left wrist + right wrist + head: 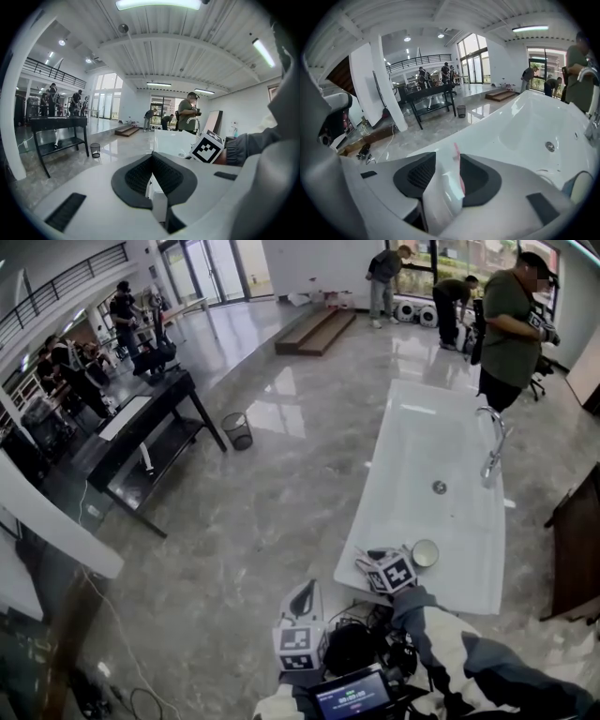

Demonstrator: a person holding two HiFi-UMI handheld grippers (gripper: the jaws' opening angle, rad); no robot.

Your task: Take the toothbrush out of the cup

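Two pads of the right gripper (447, 158) stand well apart. Between them lies the toothbrush (455, 164), a white stem with a pink edge, its long axis running along the claw's own pointing line and its far end poking out just past the claw's tip. It leans toward the claw's right-hand pad, yet nothing seems to pinch it (the gap is much wider than the stem). The brush is thus clear of the cup (425, 553), which sits just to the right of this claw on the near end of the white basin (525, 126). The coming move likely turns on whether the brush can settle on the basin below the claw or needs a fresh grip. The left gripper (152, 157), pads together on nothing, hangs off to the left of the right claw, so the right one is plainly nearer. Which end carries the bristles is hard to tell, and so is whether the stem's near end rests on anything, since the claw's body hides it. Farther ahead of the claw come the drain (550, 146) and the faucet (492, 442), with a person (511, 329) standing beyond.
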